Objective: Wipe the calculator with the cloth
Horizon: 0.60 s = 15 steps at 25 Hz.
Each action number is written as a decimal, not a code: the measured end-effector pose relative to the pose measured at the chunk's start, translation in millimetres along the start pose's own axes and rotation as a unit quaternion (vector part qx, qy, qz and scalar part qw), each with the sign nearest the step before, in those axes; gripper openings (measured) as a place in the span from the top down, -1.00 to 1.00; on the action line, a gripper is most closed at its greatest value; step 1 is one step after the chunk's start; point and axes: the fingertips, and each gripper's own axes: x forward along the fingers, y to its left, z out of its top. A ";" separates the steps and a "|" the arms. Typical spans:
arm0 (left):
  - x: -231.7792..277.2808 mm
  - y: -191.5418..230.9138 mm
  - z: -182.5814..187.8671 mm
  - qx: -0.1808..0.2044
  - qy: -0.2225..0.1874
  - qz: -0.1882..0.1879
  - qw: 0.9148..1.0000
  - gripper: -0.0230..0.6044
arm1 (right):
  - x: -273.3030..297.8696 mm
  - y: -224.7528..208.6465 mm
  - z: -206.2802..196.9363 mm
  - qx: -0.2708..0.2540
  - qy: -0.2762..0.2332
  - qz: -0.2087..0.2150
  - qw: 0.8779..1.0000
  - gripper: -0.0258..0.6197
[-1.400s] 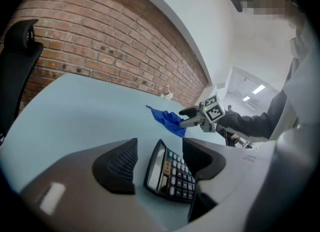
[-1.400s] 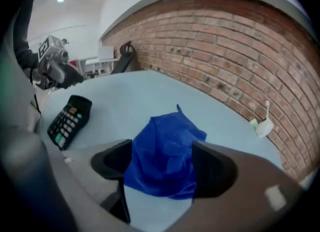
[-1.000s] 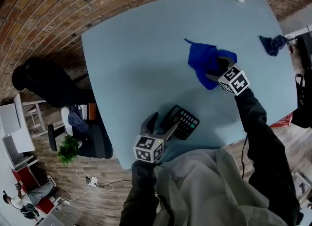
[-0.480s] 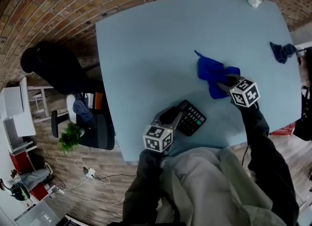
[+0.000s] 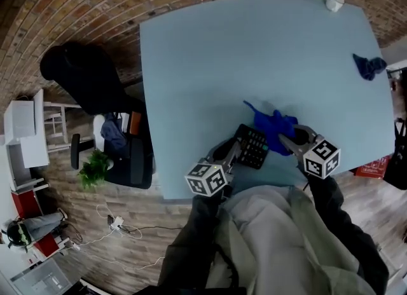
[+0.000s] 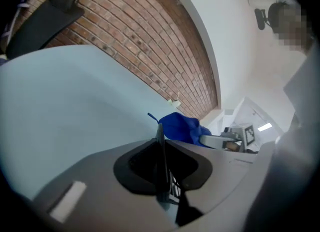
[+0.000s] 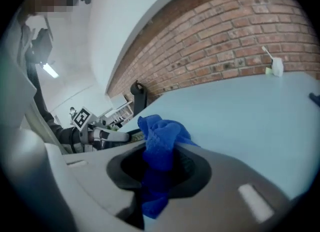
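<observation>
Since the earlier frame, the right gripper (image 5: 290, 140) has travelled across the table (image 5: 254, 52) with the cloth (image 5: 273, 127), from well away from the calculator (image 5: 252, 146) to just beside it. The left gripper (image 5: 231, 150) has shifted only slightly, and its jaws have gone from wide apart to nearly together.

**Left gripper.** The jaws are closing on the calculator. In the left gripper view it stands edge-on between them as a thin dark slab, with the pads against both faces. The grip is taken at the end of the calculator nearest the gripper. This probably leaves the keypad, which extends ahead of the jaws, exposed for wiping. It also fixes the calculator against the push of the cloth. Whether the calculator is lifted clear of the table cannot be determined.

**Right gripper.** The jaws are clamped on a bunched fold of the blue cloth. Loose fabric projects ahead of the jaw tips and hangs below them. The projecting wad probably serves as the wiping pad and keeps the hard jaws off the keys.

**Relative position.** The cloth lies just ahead of the left gripper's jaws, at or over the far end of the calculator. Actual contact is not confirmed.
</observation>
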 end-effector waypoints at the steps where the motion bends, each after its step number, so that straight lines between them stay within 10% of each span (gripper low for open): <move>1: -5.6 -3.0 3.5 0.001 -0.016 0.010 1.000 0.75 | 2.2 19.1 8.0 -0.021 -0.007 0.008 1.000 0.63; 10: -67.5 -33.2 69.7 -0.068 -0.182 0.015 0.981 0.74 | 27.4 186.1 -2.0 -0.204 0.076 0.163 0.962 0.63; 15: -99.4 -48.4 91.4 -0.092 -0.242 -0.018 0.966 0.75 | 5.0 160.4 61.3 -0.179 -0.019 0.124 0.976 0.63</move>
